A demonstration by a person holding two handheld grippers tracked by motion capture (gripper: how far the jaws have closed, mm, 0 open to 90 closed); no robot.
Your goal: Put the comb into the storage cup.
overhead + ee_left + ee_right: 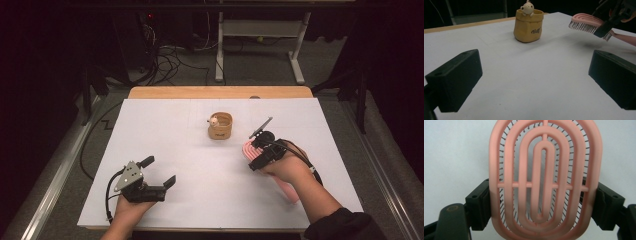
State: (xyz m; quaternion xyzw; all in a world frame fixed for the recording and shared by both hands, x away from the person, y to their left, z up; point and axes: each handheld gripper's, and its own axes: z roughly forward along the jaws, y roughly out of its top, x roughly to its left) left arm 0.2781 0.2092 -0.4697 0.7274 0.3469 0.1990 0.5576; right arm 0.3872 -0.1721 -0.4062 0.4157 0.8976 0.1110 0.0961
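A pink vented hairbrush (544, 182) is clamped across its oval head by my right gripper (541, 202), bristles facing down toward the white table. In the high view the hairbrush (248, 149) sits right of centre, its handle (287, 189) running back under the person's right hand; the right gripper (262, 152) is shut on it. The left gripper view shows the hairbrush (586, 23) lifted slightly off the surface. My left gripper (161, 172) rests at the front left, jaws wide apart and empty. A small tan pouch-shaped cup (220, 125) with a little cream figure (527, 7) on its rim stands mid-table.
A white sheet (165, 135) covers the wooden table (220, 92). Beyond the far edge lie cables on the floor (170, 62) and a white desk frame (260, 30). A dark stand (357, 85) is off the right side.
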